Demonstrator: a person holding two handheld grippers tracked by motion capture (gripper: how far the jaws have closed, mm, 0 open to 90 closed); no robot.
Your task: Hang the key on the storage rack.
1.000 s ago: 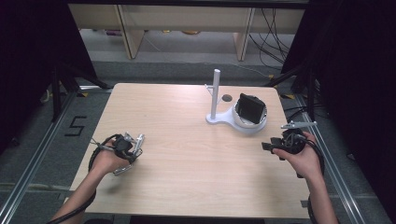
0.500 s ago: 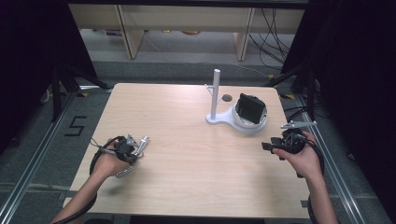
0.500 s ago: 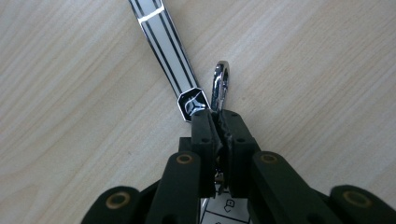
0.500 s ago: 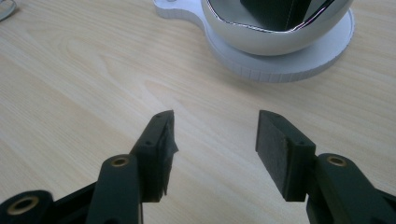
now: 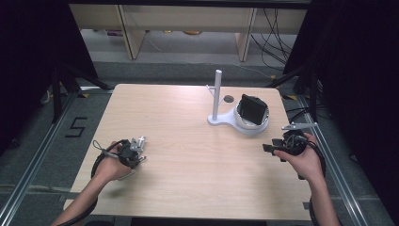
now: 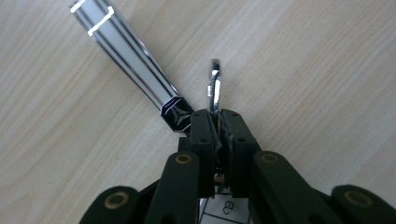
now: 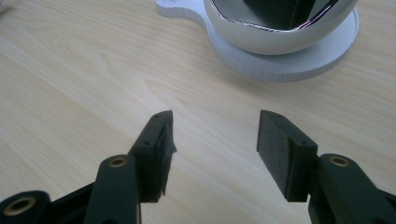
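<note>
My left gripper [image 5: 136, 149] rests low on the wooden table [image 5: 188, 141] at its front left. In the left gripper view its jaws [image 6: 215, 116] are shut on a thin shiny metal ring [image 6: 214, 84] that stands up between the pads. A flat silver bar [image 6: 126, 51] with a dark end lies on the table and runs from the ring to the upper left. My right gripper [image 5: 275, 148] sits at the right edge. Its jaws [image 7: 215, 126] have just been opening and stand open with nothing between them. They face a white bowl [image 7: 261, 37].
A white stand [image 5: 221, 121] with an upright post [image 5: 218, 94] is at the back right of the table. Its round bowl [image 5: 256, 126] holds a black object [image 5: 251, 109]. A small dark spot [image 5: 229, 99] lies behind the post. Cables trail off both grippers.
My left gripper has edged slightly to the right along the table. The right hand has stayed where it was.
</note>
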